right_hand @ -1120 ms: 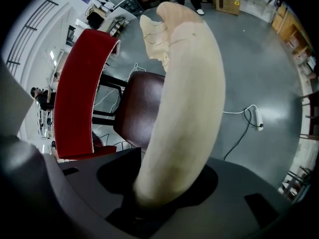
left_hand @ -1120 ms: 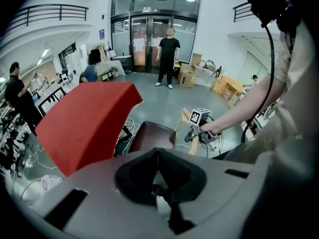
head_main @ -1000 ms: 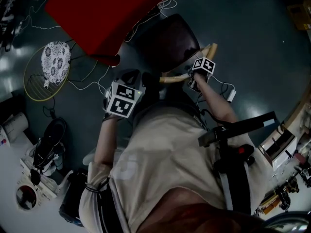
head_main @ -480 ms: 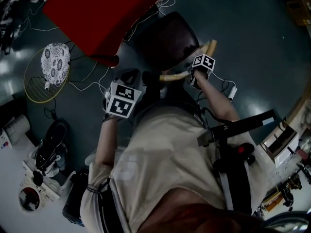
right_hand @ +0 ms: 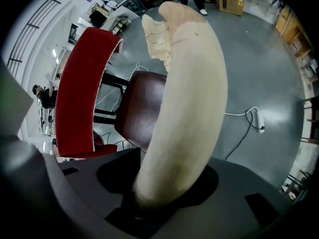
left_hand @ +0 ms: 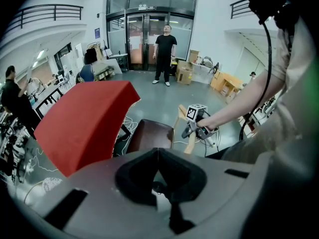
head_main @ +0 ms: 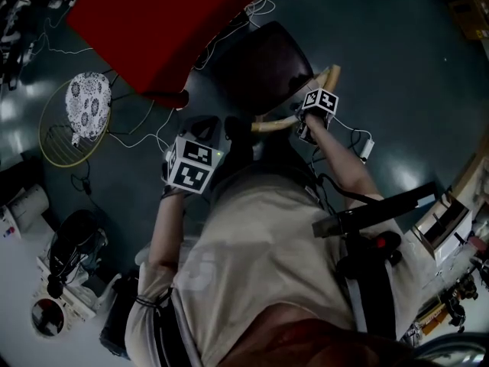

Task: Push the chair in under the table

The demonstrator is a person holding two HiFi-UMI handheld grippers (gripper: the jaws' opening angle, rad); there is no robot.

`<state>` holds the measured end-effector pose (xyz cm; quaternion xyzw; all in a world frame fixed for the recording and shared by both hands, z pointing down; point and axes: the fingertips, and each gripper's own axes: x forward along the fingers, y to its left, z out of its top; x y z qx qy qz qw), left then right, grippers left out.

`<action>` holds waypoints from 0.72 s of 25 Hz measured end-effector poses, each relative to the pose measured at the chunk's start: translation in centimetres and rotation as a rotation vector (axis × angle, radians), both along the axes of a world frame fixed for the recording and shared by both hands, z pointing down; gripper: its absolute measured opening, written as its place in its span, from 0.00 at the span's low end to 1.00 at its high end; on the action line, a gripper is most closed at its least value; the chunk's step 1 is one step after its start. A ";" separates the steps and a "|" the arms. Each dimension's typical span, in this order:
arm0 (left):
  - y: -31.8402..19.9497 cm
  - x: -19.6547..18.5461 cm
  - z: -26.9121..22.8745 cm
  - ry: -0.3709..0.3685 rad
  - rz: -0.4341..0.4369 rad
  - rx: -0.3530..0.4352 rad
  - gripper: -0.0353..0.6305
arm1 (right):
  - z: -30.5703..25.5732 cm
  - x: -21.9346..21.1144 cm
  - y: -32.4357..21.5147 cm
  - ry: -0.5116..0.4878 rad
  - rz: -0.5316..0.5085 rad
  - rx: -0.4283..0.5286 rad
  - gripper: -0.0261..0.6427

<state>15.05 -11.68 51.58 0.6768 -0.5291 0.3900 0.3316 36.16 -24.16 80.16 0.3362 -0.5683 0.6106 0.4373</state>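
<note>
The chair has a dark brown seat point(head_main: 263, 63) and a curved pale wooden back rail point(head_main: 279, 121). Its seat stands partly under the edge of the red table point(head_main: 168, 21). My right gripper point(head_main: 306, 128) is shut on the right end of the rail. In the right gripper view the rail point(right_hand: 189, 93) runs up from between the jaws and fills the middle, with the seat point(right_hand: 142, 108) and table point(right_hand: 79, 93) beyond. My left gripper point(head_main: 208, 122) hangs left of the chair, apart from it. Its jaws point(left_hand: 158, 156) are shut with nothing between them.
A racket with a patterned cover point(head_main: 72, 113) and loose white cables point(head_main: 137, 132) lie on the floor left of the table. A white power strip point(right_hand: 259, 126) lies right of the chair. A person point(left_hand: 164, 54) stands far off by the glass doors.
</note>
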 end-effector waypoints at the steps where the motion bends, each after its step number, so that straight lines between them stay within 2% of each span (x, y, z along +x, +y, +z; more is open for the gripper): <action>1: 0.1 0.1 0.0 0.000 0.002 -0.004 0.06 | 0.0 0.1 0.1 0.001 -0.001 0.001 0.36; 18: 0.2 -0.7 -0.5 -0.017 -0.009 -0.006 0.06 | -0.1 -1.0 -0.8 0.001 -0.024 0.002 0.36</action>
